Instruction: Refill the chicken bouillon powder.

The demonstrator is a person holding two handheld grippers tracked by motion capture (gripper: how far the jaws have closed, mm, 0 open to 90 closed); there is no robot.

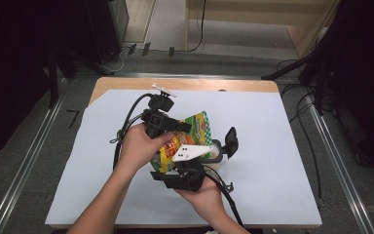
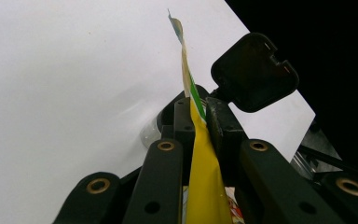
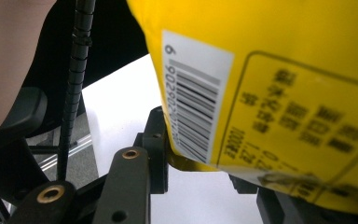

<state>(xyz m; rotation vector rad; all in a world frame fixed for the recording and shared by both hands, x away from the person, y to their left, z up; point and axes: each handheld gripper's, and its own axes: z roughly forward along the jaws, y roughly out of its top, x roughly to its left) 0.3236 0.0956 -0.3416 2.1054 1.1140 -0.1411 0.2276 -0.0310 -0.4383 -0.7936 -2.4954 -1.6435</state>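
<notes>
The left gripper (image 2: 199, 119) has its jaws pressed together on the edge of the yellow snack bag (image 1: 187, 136), held above the white sheet (image 1: 272, 146) mid-table; the right gripper (image 3: 200, 154) clamps the bag's barcode end from below; a black-lidded container (image 1: 224, 144) sits just beside them.

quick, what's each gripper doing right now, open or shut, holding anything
Left gripper: shut on the yellow and green plastic snack packet.
Right gripper: shut on the same packet's lower edge, by its barcode.

High view looks down from above the table (image 1: 282, 146); both gripper views sit close against the shared packet (image 2: 200, 154).
</notes>
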